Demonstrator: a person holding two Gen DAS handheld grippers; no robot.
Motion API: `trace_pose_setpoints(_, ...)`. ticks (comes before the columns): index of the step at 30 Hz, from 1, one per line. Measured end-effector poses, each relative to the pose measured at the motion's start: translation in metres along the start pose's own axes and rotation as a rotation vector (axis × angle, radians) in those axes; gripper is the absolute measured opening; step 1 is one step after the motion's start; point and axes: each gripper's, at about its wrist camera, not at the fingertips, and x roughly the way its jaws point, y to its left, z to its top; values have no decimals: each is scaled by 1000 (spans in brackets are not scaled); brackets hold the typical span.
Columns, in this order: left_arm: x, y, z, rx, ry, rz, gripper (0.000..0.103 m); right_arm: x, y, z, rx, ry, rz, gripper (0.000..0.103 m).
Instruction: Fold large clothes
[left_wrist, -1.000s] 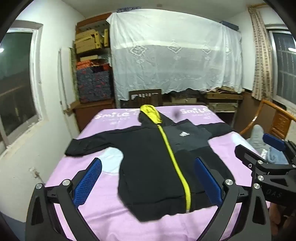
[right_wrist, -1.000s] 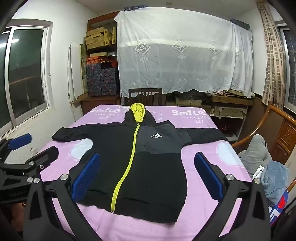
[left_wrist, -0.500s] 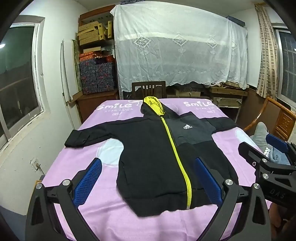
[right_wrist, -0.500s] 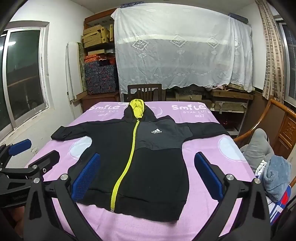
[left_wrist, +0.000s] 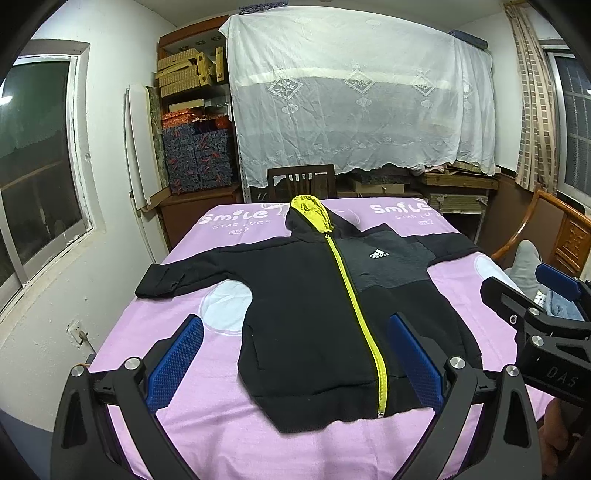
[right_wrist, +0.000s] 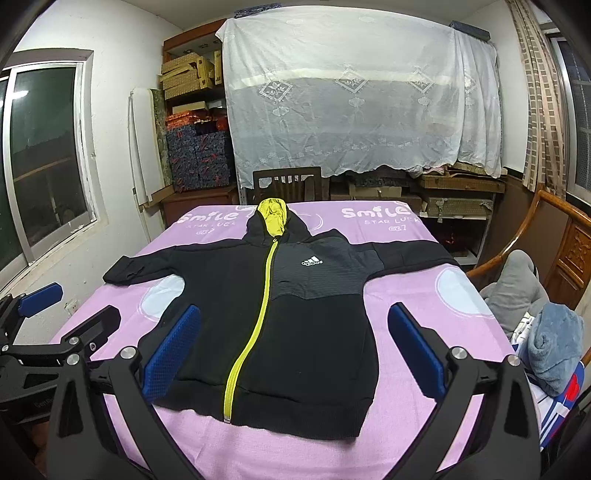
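Two views show one hoodie (left_wrist: 332, 295) spread flat, zipped, front up on a pink sheet (left_wrist: 221, 424). In the left wrist view, the left gripper (left_wrist: 295, 362) hangs above the hem, jaws wide apart and empty. In the right wrist view, the right gripper (right_wrist: 293, 350) hangs over the hoodie (right_wrist: 277, 314), also spread wide, holding nothing.

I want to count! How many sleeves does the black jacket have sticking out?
2. One sleeve stretches toward the window side of the purple bed, the other sleeve toward the wooden chair side. Both lie flat on the black jacket, unfolded.
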Motion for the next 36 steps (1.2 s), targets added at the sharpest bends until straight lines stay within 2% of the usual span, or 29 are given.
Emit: trace_pose_setpoints(36,1,2,-4,2,1,3,100,-7,3,2,-8,-11,-3,99)
